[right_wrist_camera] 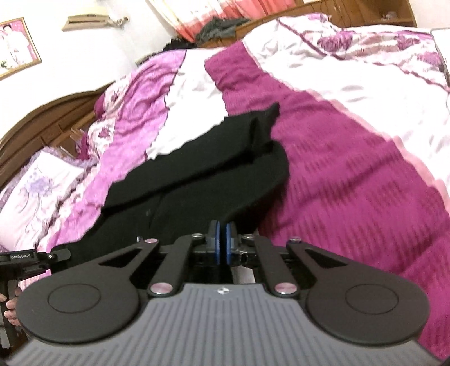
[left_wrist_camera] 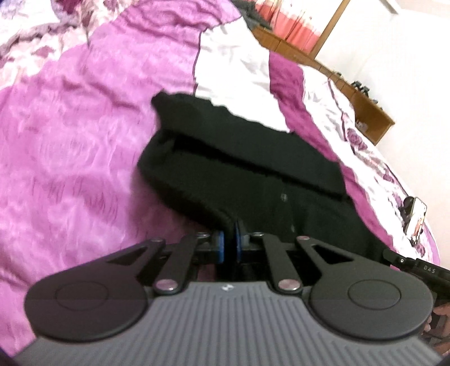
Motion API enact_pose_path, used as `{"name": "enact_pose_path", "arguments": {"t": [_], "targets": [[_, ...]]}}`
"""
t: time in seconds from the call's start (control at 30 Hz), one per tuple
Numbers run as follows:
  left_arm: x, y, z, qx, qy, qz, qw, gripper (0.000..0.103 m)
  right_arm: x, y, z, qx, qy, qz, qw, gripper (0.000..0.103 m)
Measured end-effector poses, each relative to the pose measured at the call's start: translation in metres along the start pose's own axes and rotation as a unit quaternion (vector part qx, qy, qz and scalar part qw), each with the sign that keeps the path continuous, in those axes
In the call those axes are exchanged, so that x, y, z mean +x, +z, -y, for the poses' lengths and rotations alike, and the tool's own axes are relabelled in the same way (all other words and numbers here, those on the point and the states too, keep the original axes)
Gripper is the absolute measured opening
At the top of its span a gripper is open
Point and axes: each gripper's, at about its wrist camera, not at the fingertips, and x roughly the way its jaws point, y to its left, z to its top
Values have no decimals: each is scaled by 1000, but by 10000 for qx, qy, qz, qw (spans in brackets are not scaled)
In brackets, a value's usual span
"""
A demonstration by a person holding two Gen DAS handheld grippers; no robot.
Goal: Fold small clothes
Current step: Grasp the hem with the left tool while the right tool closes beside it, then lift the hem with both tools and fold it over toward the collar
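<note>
Black garment lies on the bed, on the purple/white floral bedspread, partly folded: a long strip of it is doubled over the top, running diagonally. Its far end reaches a white satin panel of the bedspread; near end comes right up to both grippers. A small button or stud shows on the cloth in the left wrist view.

Left gripper: fingers w/ blue pads clenched on the near edge of the garment, only a thin gap between pads, black cloth meeting them at the tips. Right gripper: fingers likewise pinched together on the garment's near hem, pads nearly touching.

In the right wrist view the left gripper's body shows at the left edge, w/ part of a hand on its handle.

Further out: a phone rests on the bedspread toward the bed's right edge. Brown wooden headboard and a pillow on the left of the right view; framed picture on the white wall; pink curtain beyond the bed's far edge. Both views motion-blurred.
</note>
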Motion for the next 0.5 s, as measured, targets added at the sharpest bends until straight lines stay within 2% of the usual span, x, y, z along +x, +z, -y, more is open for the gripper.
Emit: {"name": "enact_pose_path", "arguments": {"t": [0.17,0.23,0.33,0.47,0.5], "targets": [[4,20,7,140,47,353,9993,8,2,21,0,-1,-13,475,9989,1],[5,27,8,223,141,466,9986,8,6,28,0,-40,-15,511,9987,1],[9,35,6,91,74,424,9990,8,13,34,0,-5,-107,356,9993,2],[14,33,5,128,163,311,9993,8,13,29,5,133,-312,132,9993,4],[15,32,4,117,166,292,9994,8,11,26,7,176,-334,69,9993,7]]}}
